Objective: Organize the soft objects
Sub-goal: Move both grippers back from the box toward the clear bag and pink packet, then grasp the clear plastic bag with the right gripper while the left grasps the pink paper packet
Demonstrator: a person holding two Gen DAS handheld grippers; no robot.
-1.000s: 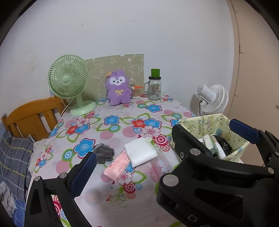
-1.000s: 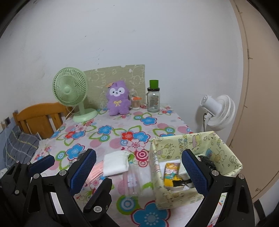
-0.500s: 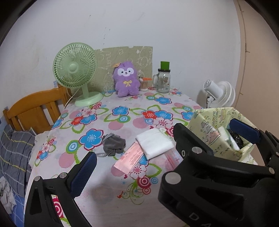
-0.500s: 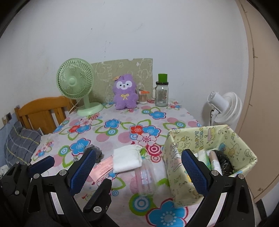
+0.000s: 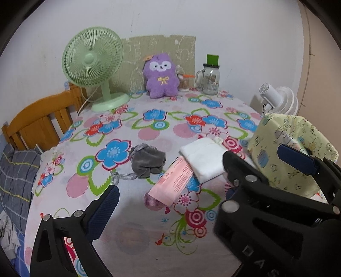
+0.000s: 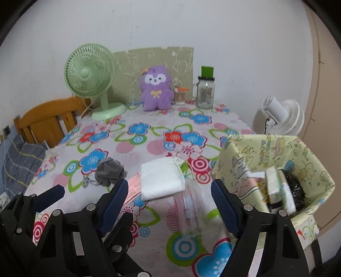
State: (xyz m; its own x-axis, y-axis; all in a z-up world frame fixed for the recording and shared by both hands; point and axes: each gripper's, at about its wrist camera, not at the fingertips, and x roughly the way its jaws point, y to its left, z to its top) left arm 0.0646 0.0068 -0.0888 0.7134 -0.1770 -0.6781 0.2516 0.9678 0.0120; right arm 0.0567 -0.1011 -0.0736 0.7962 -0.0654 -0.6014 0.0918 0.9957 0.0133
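Grey pouch [image 5: 148, 162]: crumpled soft cloth w/ drawstring, mid-table.
Folded white cloth [image 5: 205, 158] to its right. Left gripper [image 5: 198, 176] jaws apart, empty; right gripper [image 6: 169, 198] closing, grips nothing.

Plain white wall [image 5: 191, 19] ahead; wooden chair [image 5: 40, 121] far left of surface w/ floral cloth [image 5: 132, 213]; beige door [image 6: 328, 106] far right.

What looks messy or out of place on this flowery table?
A few things lie loose near the front instead of in the yellow fabric bin: a crumpled grey pouch, a pink packet tucked partly under a folded white cloth, and a clear bottle on its side. Nothing looks spilled or broken.
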